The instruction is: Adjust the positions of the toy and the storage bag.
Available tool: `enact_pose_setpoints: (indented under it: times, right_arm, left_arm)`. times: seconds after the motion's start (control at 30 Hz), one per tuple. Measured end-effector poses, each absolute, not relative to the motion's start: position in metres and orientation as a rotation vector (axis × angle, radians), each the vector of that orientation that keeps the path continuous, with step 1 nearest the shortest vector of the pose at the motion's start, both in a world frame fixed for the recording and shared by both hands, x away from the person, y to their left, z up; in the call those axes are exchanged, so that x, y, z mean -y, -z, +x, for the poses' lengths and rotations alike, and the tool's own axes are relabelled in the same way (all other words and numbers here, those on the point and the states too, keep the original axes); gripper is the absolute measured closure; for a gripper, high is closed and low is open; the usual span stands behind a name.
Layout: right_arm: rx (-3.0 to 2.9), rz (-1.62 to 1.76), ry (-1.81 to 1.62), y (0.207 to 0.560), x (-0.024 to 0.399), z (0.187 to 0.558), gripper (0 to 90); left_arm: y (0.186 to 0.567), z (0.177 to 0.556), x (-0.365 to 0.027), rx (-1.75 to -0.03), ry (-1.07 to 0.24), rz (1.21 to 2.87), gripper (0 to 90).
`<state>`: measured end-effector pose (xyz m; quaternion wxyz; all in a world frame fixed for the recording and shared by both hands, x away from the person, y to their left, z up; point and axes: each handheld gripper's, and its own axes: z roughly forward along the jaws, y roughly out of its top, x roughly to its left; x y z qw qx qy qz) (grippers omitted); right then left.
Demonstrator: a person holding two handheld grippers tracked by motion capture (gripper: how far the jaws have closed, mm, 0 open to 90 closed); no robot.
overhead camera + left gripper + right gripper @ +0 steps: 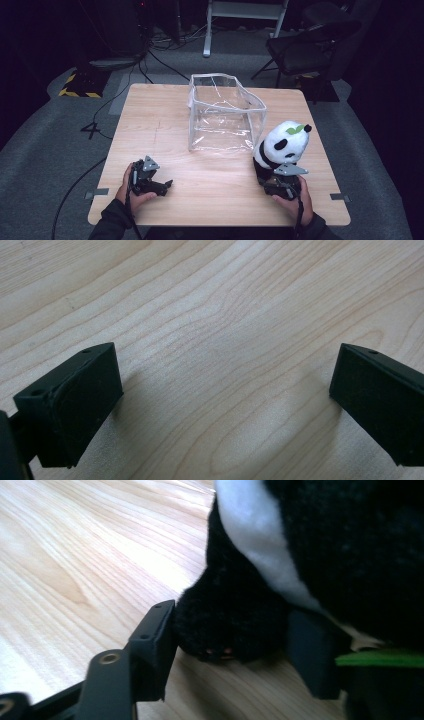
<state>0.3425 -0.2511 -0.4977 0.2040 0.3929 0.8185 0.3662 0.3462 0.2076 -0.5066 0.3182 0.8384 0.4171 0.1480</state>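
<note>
A black-and-white panda plush (282,142) with a green leaf on its head sits upright at the table's right side. My right gripper (274,176) is low at the plush's near side. In the right gripper view its jaws (232,640) press on both sides of the panda's black paw (225,605). At the front left, my left gripper (165,187) rests on the wooden table (165,125). Its jaws (225,385) stand wide open over bare wood. A clear plastic bag (225,115) stands open-topped in the middle of the table, just left of the panda.
Beyond the table's far edge the floor holds a dark folding chair (310,45) at the back right, a white metal frame (245,15), and cables. A yellow-and-black striped base (80,85) sits at the back left. Bare wood lies between the two grippers.
</note>
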Motion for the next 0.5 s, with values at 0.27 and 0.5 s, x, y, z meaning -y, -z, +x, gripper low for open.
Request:
enact_pose_setpoints:
  times: [0.27, 0.5]
  right_arm:
    - [-2.328, 1.047, -1.01, 0.497, 0.26, 0.341, 53.4]
    - [-2.376, 0.989, -0.994, 0.494, 0.287, 0.334, 54.5]
  left_arm:
    - [0.507, 0.346, -0.208, -1.098, -0.39, 2.205, 0.5]
    - [0.507, 0.346, -0.208, -1.099, -0.391, 2.204, 0.5]
